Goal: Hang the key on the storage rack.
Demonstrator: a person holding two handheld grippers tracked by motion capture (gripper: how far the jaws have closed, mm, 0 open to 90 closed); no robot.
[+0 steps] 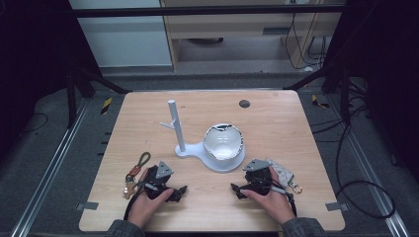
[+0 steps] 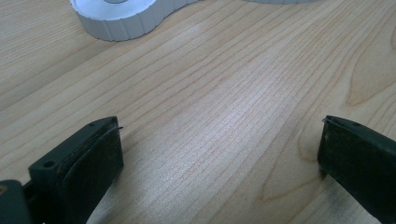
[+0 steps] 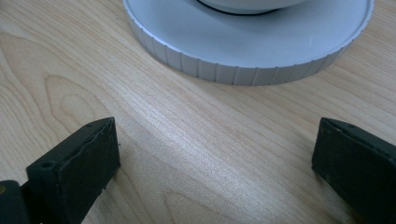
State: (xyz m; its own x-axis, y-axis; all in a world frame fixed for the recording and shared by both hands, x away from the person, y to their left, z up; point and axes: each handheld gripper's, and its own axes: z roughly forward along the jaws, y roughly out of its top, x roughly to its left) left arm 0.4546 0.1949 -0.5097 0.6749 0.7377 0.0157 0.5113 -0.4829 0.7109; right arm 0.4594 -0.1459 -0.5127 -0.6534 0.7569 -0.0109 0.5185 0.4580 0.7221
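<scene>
Sitting just past your two grippers, the white stand [image 1: 207, 153] is the nearest thing to both: a figure-eight base, with a thin post [image 1: 176, 126] rising from its small lobe and a side peg branching left partway up. On the large lobe rests a white bowl [image 1: 223, 140] with a dark, uneven rim. Your left gripper [image 1: 179, 191] lies low on the wooden table [image 1: 276, 118], jaws spread wide with nothing between them; its own view shows bare wood grain between the pads and the small lobe of the base [image 2: 121, 18] up ahead. Your right gripper [image 1: 236, 190] mirrors it, jaws also wide apart and empty, and its view has the ribbed edge of the large lobe [image 3: 224, 70] close in front. Both grippers point inward toward each other, near the table's front edge. Left of your left hand [image 1: 143, 202] lies a keyring bundle [image 1: 134, 173] with a green cord loop, a red clip and a brass piece. Beside your right hand [image 1: 272, 200] lies a grey patterned pouch [image 1: 282, 173] with a metal clasp. Further back there's a dark round spot [image 1: 244, 103] on the tabletop.
</scene>
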